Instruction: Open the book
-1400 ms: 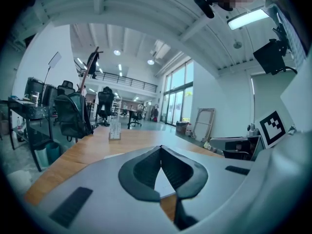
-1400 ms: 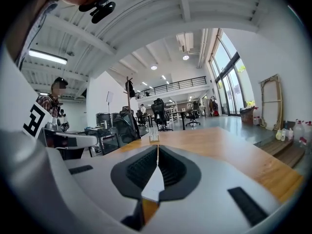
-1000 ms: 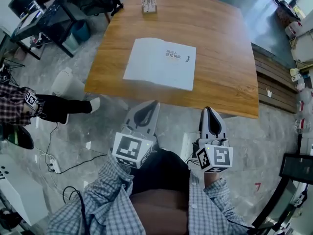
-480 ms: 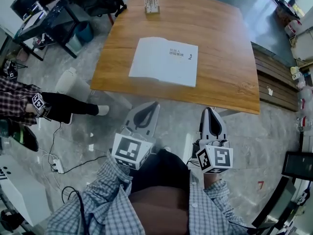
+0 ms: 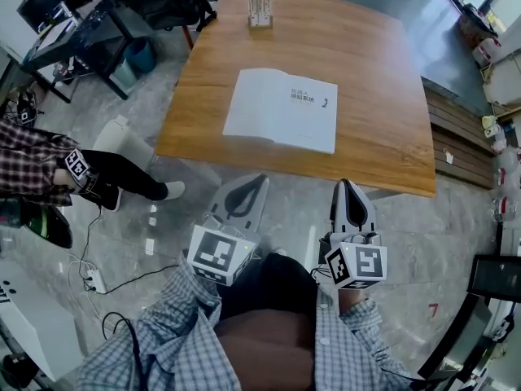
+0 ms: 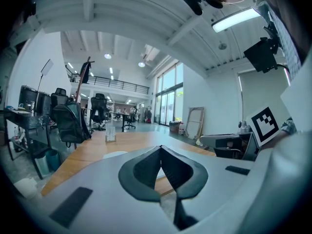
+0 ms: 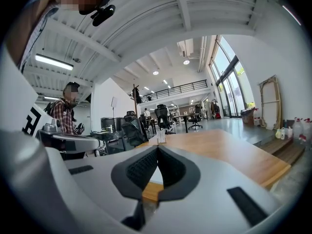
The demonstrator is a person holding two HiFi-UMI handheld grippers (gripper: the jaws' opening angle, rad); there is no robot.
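Note:
A shut white book with small print on its cover lies flat on the wooden table, near the front edge. Both grippers hang short of that edge, over the floor, and point toward the book. My left gripper is shut and empty, its tips meeting in the left gripper view, where a bit of the book shows above its body. My right gripper is shut too, with nothing between its jaws. Neither one touches the book or the table.
A small clear holder stands at the table's far edge. A person in a plaid shirt sits at the left, one leg stretched toward the table. Desks and chairs crowd the upper left. Wooden planks lie to the right.
Both grippers have edged forward toward the table, still shut. The table and book sit slightly lower and to the right in the head view. The person's leg at left has shifted.

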